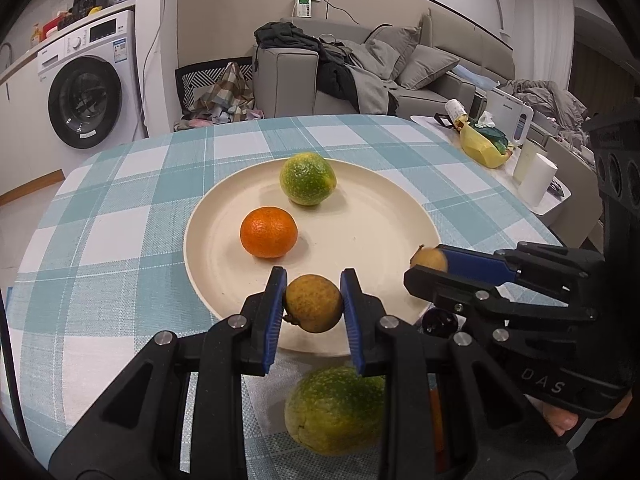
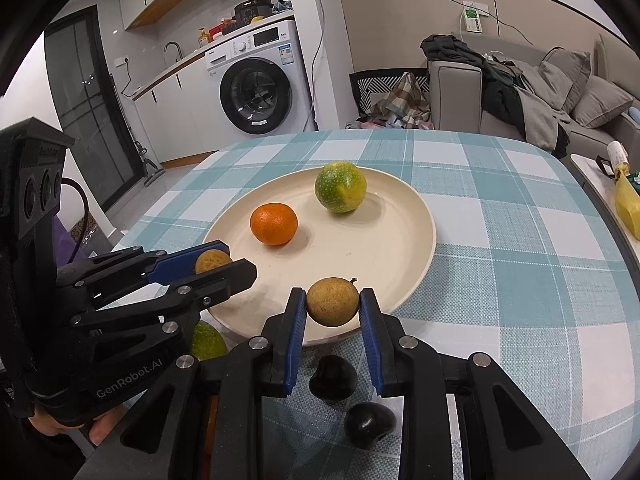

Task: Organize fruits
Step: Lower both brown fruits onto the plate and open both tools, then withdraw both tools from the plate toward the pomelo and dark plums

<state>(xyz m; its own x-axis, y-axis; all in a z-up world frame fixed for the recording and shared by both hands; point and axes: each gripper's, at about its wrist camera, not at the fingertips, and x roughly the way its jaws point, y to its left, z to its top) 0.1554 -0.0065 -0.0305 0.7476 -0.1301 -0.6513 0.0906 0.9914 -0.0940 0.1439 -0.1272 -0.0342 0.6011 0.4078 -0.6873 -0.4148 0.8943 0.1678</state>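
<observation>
1. Left gripper [image 1: 313,305] is clamped on a small brown speckled fruit [image 1: 314,303], blue pads pressed on both sides of it. It hangs over the near edge of the cream plate [image 1: 372,240]; whether the fruit touches the plate, can't tell.

2. Right gripper [image 2: 333,303] has the same deal going: pinched tight on a second small brown fruit [image 2: 333,302], this one with a little stem sticking out up top. It's also over the plate's near rim, to the right of the left one.

3. So the two grippers sit side by side, both angled down toward the plate, each with its own brown fruit.

4. On the plate already: an orange mandarin [image 1: 269,232] around the middle-left, and a green-yellow citrus [image 1: 307,178] further back near the far rim. They're apart, not touching.

5. Off the plate, on the near side: another green-yellow citrus [image 1: 334,410] sitting on the cloth under the left gripper, plus two dark, nearly black fruits [image 2: 333,378] under the right gripper, close to each other.

6. Everything is on a table with a teal and white checked tablecloth [image 2: 500,248].

7. Further out, a washing machine [image 2: 260,80] stands against the wall, and a grey sofa [image 1: 420,76] is piled with clothes and cushions.
</observation>
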